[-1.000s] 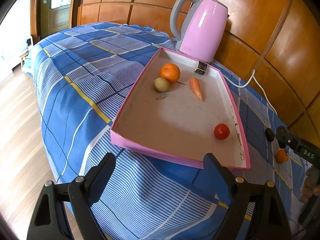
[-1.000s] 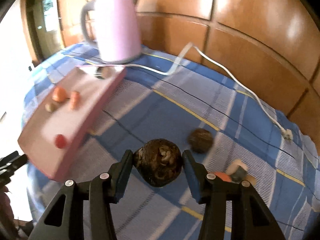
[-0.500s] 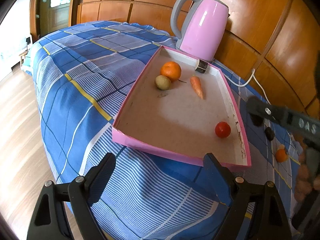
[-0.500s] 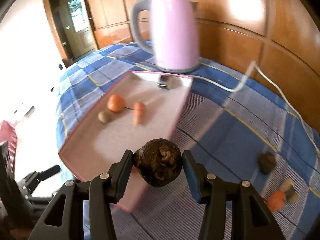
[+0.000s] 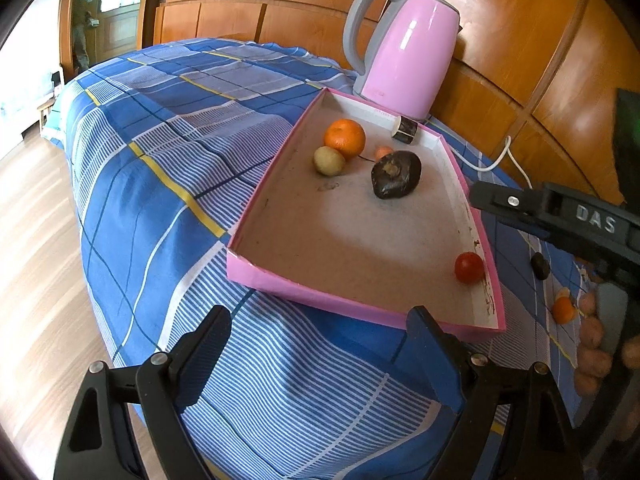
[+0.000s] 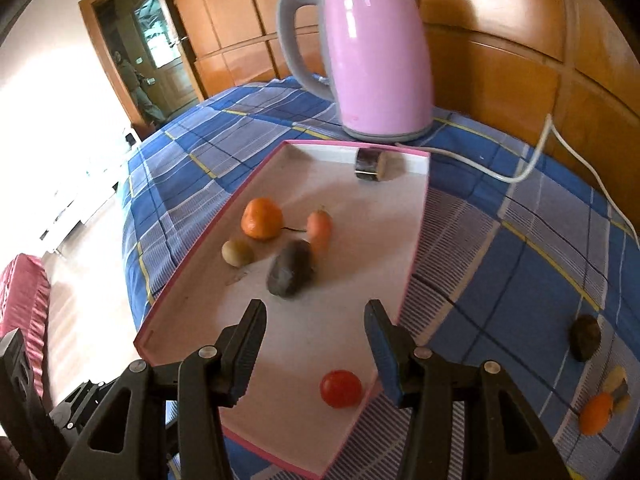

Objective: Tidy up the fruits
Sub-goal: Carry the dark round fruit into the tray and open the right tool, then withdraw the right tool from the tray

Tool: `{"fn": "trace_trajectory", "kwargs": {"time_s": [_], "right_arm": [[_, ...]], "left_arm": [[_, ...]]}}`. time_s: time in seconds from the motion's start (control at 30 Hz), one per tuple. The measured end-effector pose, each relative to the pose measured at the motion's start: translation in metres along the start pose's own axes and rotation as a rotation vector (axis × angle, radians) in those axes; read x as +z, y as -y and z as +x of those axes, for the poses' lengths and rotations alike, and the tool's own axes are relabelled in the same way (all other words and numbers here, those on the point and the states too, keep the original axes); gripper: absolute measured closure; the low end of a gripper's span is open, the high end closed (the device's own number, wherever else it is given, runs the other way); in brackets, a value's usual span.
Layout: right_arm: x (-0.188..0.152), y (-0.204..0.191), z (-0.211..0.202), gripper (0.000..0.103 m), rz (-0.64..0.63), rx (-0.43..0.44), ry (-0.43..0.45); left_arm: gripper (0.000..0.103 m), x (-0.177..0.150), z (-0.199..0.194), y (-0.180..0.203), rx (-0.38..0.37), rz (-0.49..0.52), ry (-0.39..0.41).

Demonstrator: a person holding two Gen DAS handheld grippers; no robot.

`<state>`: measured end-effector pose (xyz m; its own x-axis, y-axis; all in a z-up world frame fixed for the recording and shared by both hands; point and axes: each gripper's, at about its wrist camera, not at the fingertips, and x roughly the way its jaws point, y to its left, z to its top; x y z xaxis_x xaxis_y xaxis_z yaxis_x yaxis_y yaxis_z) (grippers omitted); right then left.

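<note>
Six items now lie in the pink tray [image 6: 418, 216]: the dark fruit [image 6: 291, 274], released half a second ago, rests mid-tray. Right tongs [image 6: 316, 344] spread, left tongs [image 5: 316, 354] spread; more fruit waits at three o'clock.

Dark fruit [image 6: 291, 274] beside carrot [image 6: 319, 232]

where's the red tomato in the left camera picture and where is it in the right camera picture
Left wrist view: the red tomato sits at right of centre, in the pink tray's near right corner, against its side wall.
Right wrist view: the tomato lies low and central, between the open right claw's fingers in the picture, close to the tray's near edge.
Shared landmark: the pink kettle stands behind the tray's far end in both views.
</note>
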<state>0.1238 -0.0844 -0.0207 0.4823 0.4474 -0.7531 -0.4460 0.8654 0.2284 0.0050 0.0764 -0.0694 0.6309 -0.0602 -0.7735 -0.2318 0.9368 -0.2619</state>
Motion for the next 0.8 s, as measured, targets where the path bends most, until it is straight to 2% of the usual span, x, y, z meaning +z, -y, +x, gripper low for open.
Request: {"fn": "trace_trajectory", "kwargs": {"time_s": [0.23, 0.8], "right_arm": [[-0.020, 0.019, -0.024, 0.051, 0.060, -0.040, 0.044], [-0.092, 0.087, -0.086, 0.051, 0.222, -0.233, 0.111]], "left_arm": [[0.013, -0.001, -0.001, 0.005, -0.001, 0.016, 0.001], [0.013, -0.004, -0.007, 0.015, -0.002, 0.047, 0.004]]}}
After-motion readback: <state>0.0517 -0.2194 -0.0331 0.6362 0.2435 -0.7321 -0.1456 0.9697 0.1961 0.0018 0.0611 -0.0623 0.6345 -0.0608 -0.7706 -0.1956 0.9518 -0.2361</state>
